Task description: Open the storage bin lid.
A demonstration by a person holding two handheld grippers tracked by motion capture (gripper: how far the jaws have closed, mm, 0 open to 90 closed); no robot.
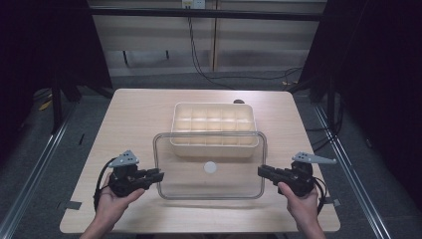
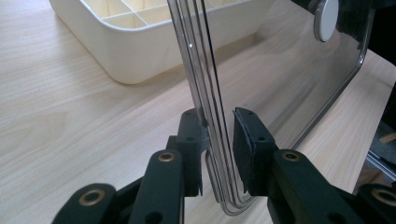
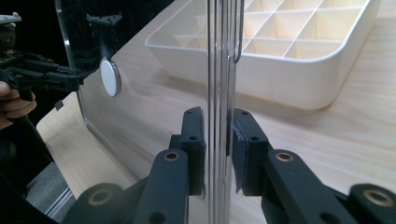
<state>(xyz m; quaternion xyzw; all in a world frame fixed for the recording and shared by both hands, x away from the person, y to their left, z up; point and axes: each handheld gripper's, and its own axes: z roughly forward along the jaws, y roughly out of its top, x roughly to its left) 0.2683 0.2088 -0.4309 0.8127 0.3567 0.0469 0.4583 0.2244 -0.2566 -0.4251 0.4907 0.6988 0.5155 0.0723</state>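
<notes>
Two hands come in from the near edge of the table (image 1: 129, 107) in the high view, each gripping a black claw, and between them hangs a clear plastic lid (image 1: 234, 172) with rounded corners and a small white round knob (image 1: 210, 167) near its middle. On the person's left, the left claw (image 1: 158, 175) reaches to the lid's left edge; in the left gripper view its jaws straddle that ridged rim (image 2: 212, 116), one jaw lying against the plastic while the padded jaw opposite stands a little off it, so the left claw (image 2: 218, 122) is spread slightly around the rim and not yet pinching it. On the person's right, the right claw (image 1: 262, 171) meets the lid's right edge, and in the right gripper view its two jaws press on either side of the rim (image 3: 218, 70), pinching the lid firmly at the right claw (image 3: 217, 120). Beyond the lid sits a cream plastic organizer box (image 1: 214, 112) divided into many small square compartments; the lid's far edge overlaps the near wall of this box in the high view, while the near edge of the lid lies over bare table. Both gripper views show the lid standing edge-on before the camera, with the box (image 2: 112, 42) behind it on the pale wood, and the right gripper view also catches the knob (image 3: 110, 77) and the other hand's claw farther off at the left.
</notes>
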